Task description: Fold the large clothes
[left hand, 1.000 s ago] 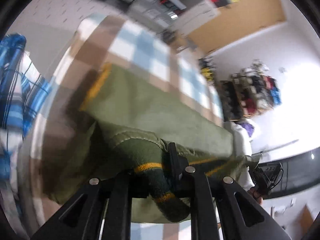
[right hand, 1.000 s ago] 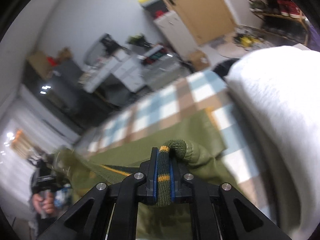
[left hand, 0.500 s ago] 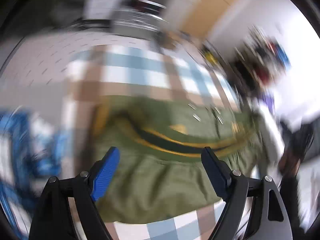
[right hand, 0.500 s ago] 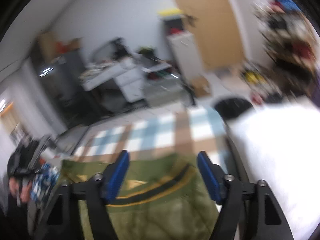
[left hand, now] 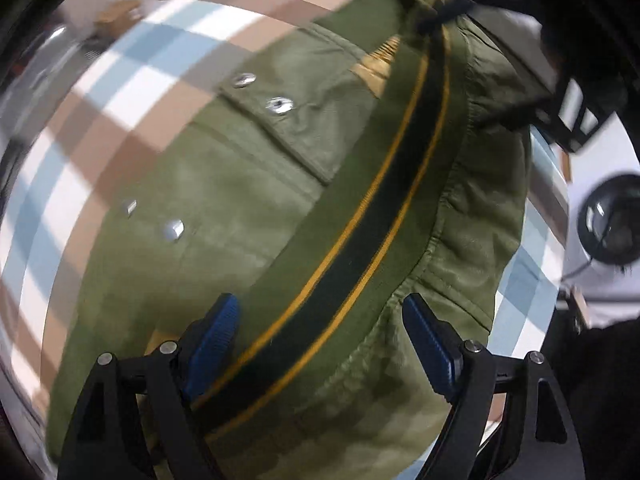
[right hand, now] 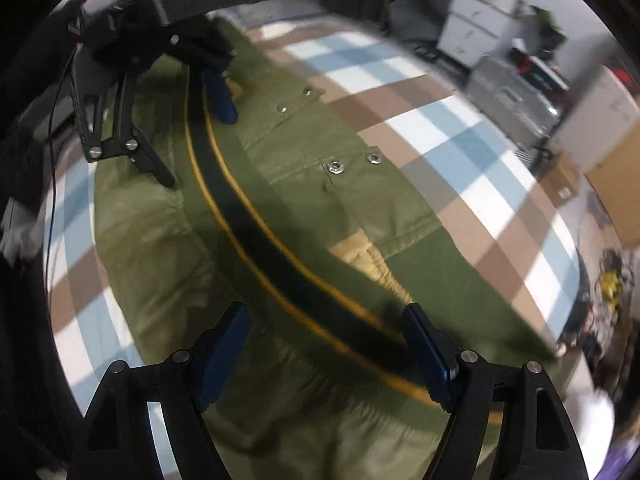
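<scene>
An olive green jacket (left hand: 248,200) lies folded on a checked cloth. A dark knit band with two yellow stripes (left hand: 360,232) runs across its top, beside pocket flaps with metal snaps (left hand: 278,105). My left gripper (left hand: 320,332) is open and empty, its blue pads either side of the band. In the right wrist view the jacket (right hand: 304,208) fills the middle, and my right gripper (right hand: 326,340) is open and empty over the band (right hand: 248,220). The left gripper (right hand: 192,136) shows at the jacket's far end there. The right gripper (left hand: 496,36) is blurred at the top right of the left wrist view.
The blue, white and brown checked cloth (right hand: 440,128) covers the surface under the jacket. Grey cabinets and a clutter of boxes (right hand: 512,60) stand beyond its far edge. A round black object (left hand: 612,220) sits past the cloth's right edge in the left wrist view.
Both grippers have let go of the jacket's knit band and opened. The jacket now lies flat on the cloth, and both grippers have dropped low over it from opposite ends.
</scene>
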A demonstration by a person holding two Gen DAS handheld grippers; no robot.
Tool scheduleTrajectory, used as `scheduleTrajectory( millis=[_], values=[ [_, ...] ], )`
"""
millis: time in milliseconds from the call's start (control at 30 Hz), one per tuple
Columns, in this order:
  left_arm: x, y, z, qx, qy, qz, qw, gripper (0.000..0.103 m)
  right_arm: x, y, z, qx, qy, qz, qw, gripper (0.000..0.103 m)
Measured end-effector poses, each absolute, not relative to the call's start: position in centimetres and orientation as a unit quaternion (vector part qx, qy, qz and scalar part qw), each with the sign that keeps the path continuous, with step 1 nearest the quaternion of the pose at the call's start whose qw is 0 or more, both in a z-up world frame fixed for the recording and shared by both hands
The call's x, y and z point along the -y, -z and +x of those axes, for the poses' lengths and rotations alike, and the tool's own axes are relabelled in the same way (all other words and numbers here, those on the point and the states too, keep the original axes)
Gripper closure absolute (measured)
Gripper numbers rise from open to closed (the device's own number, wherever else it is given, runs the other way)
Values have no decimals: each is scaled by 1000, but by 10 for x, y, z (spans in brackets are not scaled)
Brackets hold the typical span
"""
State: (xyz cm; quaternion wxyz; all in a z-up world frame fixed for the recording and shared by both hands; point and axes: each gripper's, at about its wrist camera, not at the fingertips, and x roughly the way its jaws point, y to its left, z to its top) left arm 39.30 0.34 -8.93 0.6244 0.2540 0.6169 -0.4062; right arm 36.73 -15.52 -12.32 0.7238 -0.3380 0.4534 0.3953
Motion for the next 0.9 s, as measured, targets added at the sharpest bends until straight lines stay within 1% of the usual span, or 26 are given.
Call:
scheduleTrajectory(
  millis=[133, 167, 200, 267, 300, 367, 433, 467, 533, 567, 600, 633, 700, 733, 800, 900],
  values=[
    [8, 108, 406, -635, 429, 252, 591, 23, 145, 142, 393, -490, -399, -365, 684, 25],
    [9, 113, 408, -643, 436, 247, 579, 20, 143, 144, 395, -497, -400, -367, 677, 25],
    [11, 116, 410, -647, 443, 243, 571, 14, 143, 146, 399, -505, -401, -364, 672, 25],
    [14, 120, 407, -657, 454, 238, 553, 9, 143, 146, 406, -526, -403, -342, 666, 24],
    [17, 121, 405, -658, 456, 240, 549, 9, 143, 145, 405, -531, -408, -337, 661, 27],
    [22, 123, 399, -660, 463, 243, 539, 9, 146, 139, 395, -530, -425, -337, 652, 27],
    [26, 125, 396, -662, 468, 246, 531, 9, 150, 135, 383, -547, -451, -322, 628, 44],
    [26, 125, 393, -662, 469, 249, 530, 9, 152, 132, 377, -554, -461, -311, 619, 49],
    [27, 127, 388, -661, 467, 249, 533, 9, 157, 125, 362, -545, -464, -311, 626, 49],
    [26, 126, 385, -662, 463, 248, 535, 9, 158, 123, 356, -542, -467, -309, 627, 54],
    [30, 127, 383, -663, 456, 249, 539, 9, 161, 120, 348, -537, -468, -310, 630, 64],
    [26, 123, 382, -659, 453, 252, 544, 9, 163, 117, 342, -530, -466, -314, 635, 70],
    [35, 115, 373, -642, 451, 261, 562, 9, 166, 109, 323, -505, -453, -338, 652, 95],
    [39, 114, 370, -636, 453, 262, 566, 9, 168, 106, 314, -492, -438, -349, 666, 97],
    [50, 114, 361, -624, 457, 270, 573, 9, 170, 98, 299, -470, -426, -357, 686, 97],
    [65, 116, 345, -606, 466, 284, 579, 9, 174, 80, 266, -426, -396, -340, 739, 98]
  ],
)
